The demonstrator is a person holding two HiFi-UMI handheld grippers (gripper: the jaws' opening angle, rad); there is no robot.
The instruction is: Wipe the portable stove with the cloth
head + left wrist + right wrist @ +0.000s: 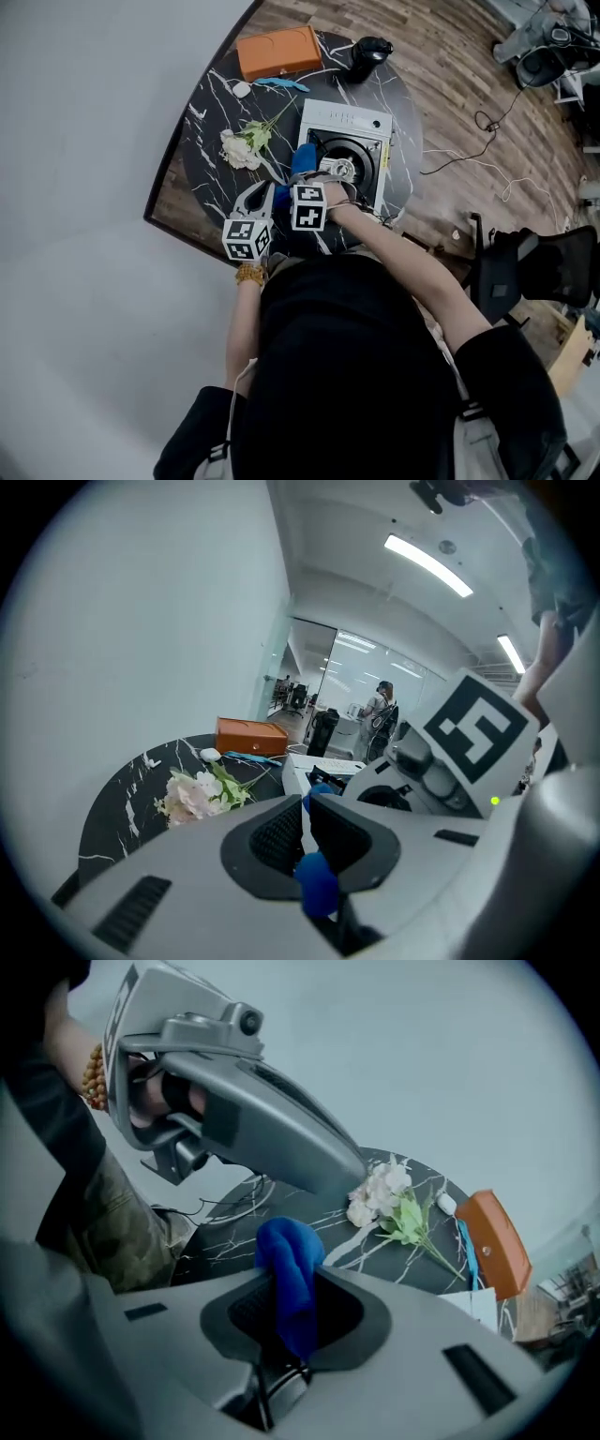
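Plainly, the right gripper [298, 1302] has its jaws clamped on the blue cloth [287, 1251], with a fold bunched up out of the pads. The left gripper [307, 808] is closed too, or very nearly. A narrow strip of the same blue shows between its pads, so it appears to pinch another part of the cloth. Both tools sit close side by side at the near edge of the portable stove [344, 125], which stands on the black marbled table [208, 117]. In the head view the cloth hangs just at the stove's near left corner, beside the burner well.

To wipe well, I judge that one gripper should let go, or the two should draw the cloth out flat — a tight wad cleans little surface. The cloth wants pressing down on the white top plate and pulling across in overlapping strokes, working round the black burner ring so it does not snag on the pan supports. The stove looks light and may slide, so a freed gripper could steady its rim. The flower sprig [246, 145] lies just left of the stove and a wide stroke could easily sweep it — keep strokes short on that side. The orange box [278, 52] and the black object [370, 54] beyond it sit well apart.
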